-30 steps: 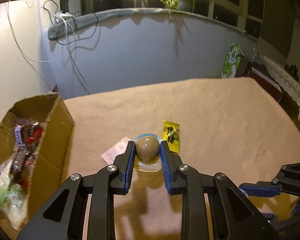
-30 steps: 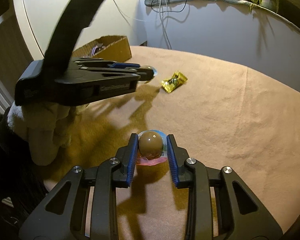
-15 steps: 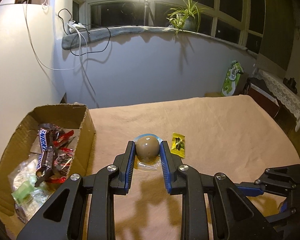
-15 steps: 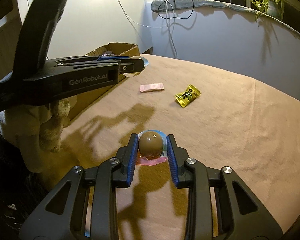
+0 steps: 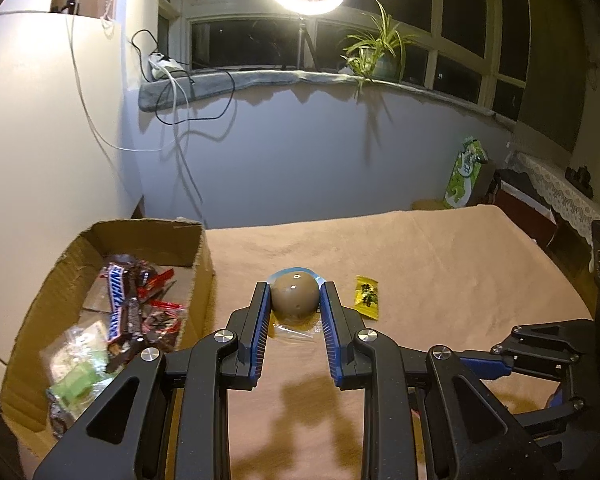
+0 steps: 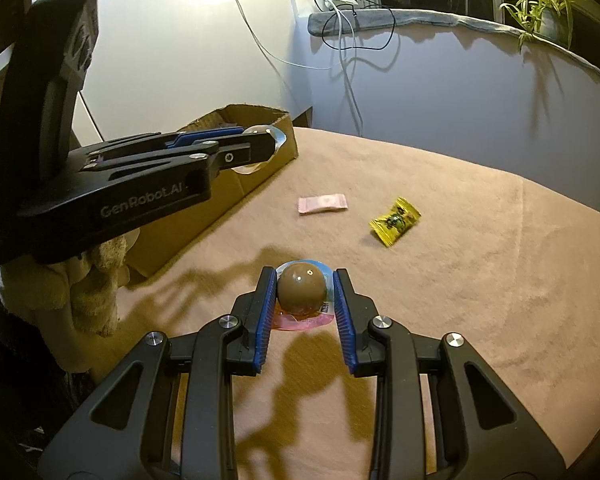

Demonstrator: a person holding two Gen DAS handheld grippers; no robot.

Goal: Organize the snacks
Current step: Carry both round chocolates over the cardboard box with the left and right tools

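Note:
My left gripper is shut on a brown jelly cup and holds it in the air beside the open cardboard box at the table's left. From the right wrist view the left gripper hangs at the box's near corner. My right gripper is shut on a second brown jelly cup and holds it above the tan tablecloth. A yellow candy and a pink sachet lie on the cloth beyond it. The yellow candy also shows in the left wrist view.
The box holds Snickers bars, red wrappers and clear green packets. A grey wall with a sill, cables and a plant stands behind the table. A green bag leans at the far right.
My left gripper has risen and moved left toward the box with its jelly cup; the box interior is now in fuller view. My right gripper has kept its cup and hardly moved.

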